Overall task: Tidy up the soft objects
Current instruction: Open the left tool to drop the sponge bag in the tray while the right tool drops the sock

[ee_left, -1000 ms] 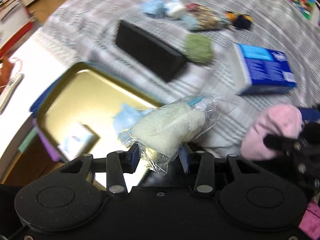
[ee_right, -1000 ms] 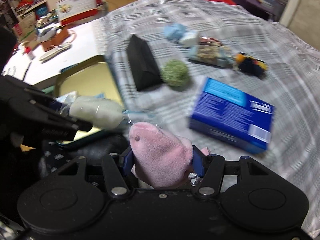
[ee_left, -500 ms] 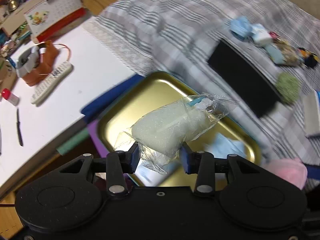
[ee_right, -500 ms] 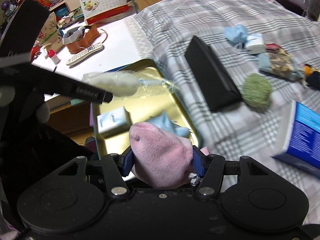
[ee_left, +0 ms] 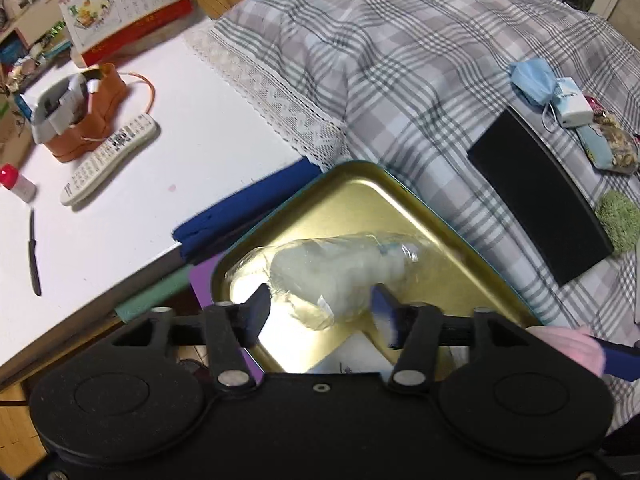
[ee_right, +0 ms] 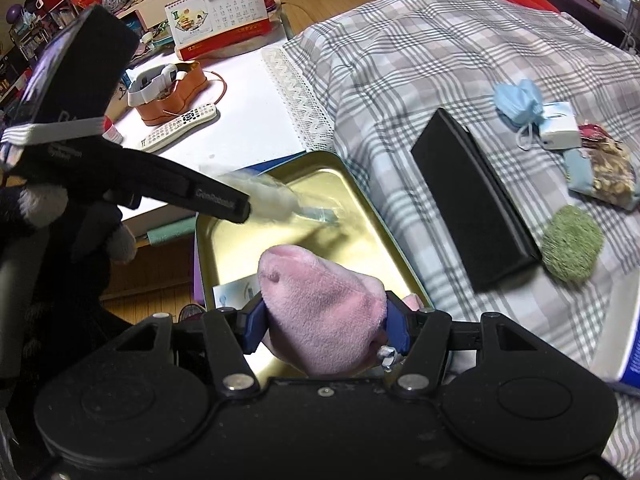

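Gold metal tray (ee_left: 352, 196) straddles the desk (ee_left: 168, 148) edge beside the plaid bedspread (ee_left: 400, 48). Over it, the left hand-held gripper (ee_left: 320, 310) has its jaws spread, no longer pinching the bagged white sponge (ee_left: 332, 272). Right hand-held gripper (ee_right: 324, 324) clamps a pink plush (ee_right: 320, 312) above the tray's near end. Behind the tray, a calendar (ee_right: 218, 12) reads "01".

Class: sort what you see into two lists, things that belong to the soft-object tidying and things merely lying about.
Job: gold metal tray; clear-wrapped white sponge; pink plush toy; fuzzy green ball; blue face mask.

Lying about: white remote control; desk calendar; black box.
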